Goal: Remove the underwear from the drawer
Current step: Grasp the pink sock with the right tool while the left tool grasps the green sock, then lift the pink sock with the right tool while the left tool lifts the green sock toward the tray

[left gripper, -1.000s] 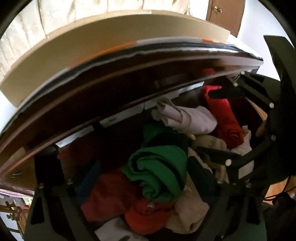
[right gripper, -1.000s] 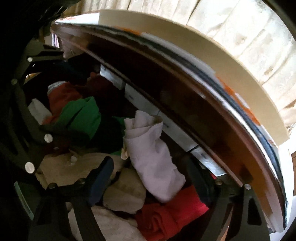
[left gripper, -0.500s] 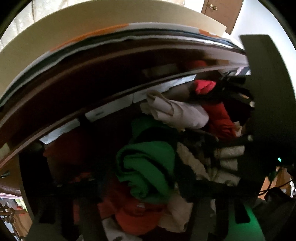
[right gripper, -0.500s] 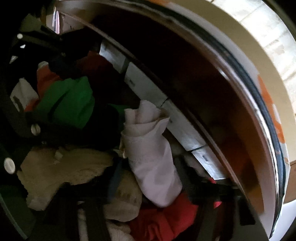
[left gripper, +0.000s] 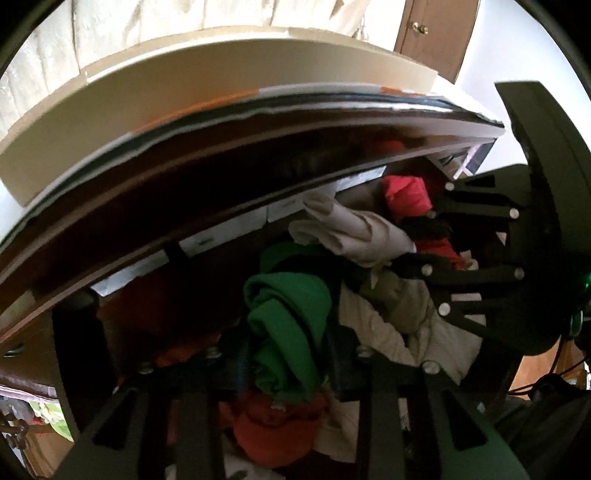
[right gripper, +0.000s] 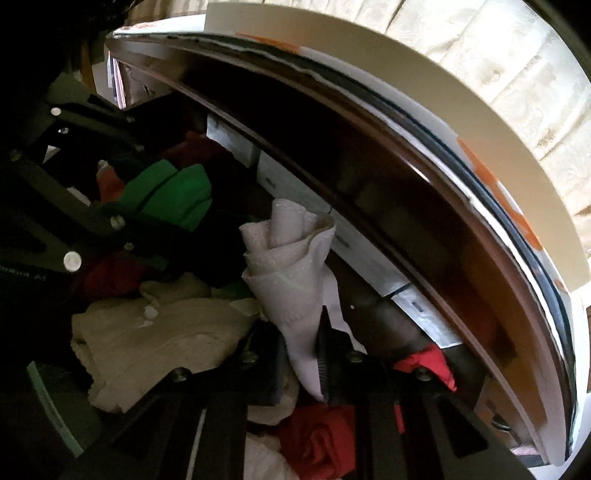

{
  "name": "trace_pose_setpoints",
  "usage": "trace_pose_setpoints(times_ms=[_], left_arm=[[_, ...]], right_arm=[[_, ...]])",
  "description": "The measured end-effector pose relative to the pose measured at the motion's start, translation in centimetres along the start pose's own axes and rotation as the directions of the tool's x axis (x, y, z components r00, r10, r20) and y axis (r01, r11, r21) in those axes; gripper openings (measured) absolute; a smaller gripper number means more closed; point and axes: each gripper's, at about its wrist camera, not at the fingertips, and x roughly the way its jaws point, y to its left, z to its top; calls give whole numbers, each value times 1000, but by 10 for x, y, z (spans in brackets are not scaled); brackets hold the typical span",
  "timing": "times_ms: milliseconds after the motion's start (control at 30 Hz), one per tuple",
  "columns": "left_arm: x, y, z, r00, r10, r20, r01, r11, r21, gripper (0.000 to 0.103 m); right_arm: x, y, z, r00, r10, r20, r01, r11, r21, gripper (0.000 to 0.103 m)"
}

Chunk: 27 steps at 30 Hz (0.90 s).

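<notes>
The setting is a home bedroom. A dark brown wooden dresser stands with one drawer pulled out, and that drawer is packed with folded red, green, white and cream garments. A pale cream textured curtain hangs behind the dresser. A brown panelled wooden door with a round brass knob is set in a plain white wall.

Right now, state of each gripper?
Left gripper: jaws closing around the green garment, pads pressing it.
Right gripper: shut on the white garment.
</notes>
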Motion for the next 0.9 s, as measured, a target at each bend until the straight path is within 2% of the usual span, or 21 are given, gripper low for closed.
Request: trace_pose_setpoints(times_ms=[100,200,433,600,733,900], left_arm=[[-4,-2,-4,1000,5,28,-5,1000,3,29],[-9,0,-6,998,11,54,-11,1000,2,29],[-19,-1,-18,995,41,91,-42,999,7,28],[-29,-6,-25,990,57,130,-57,998,-3,28],[-44,-7,-26,983,81,168,-80,997,-10,28],[-60,-12,-24,964,112,240,-114,993,-6,28]], right_arm=[[-9,-5,-3,1000,15,25,-15,1000,23,16],[-35,27,-3,998,36,52,-39,998,47,16],[-56,31,-8,994,51,97,-58,995,76,16],[-75,20,-26,988,72,138,-87,991,105,16],[-81,25,-25,981,77,179,-100,988,121,16],[-90,25,-17,969,88,229,-122,983,139,16]])
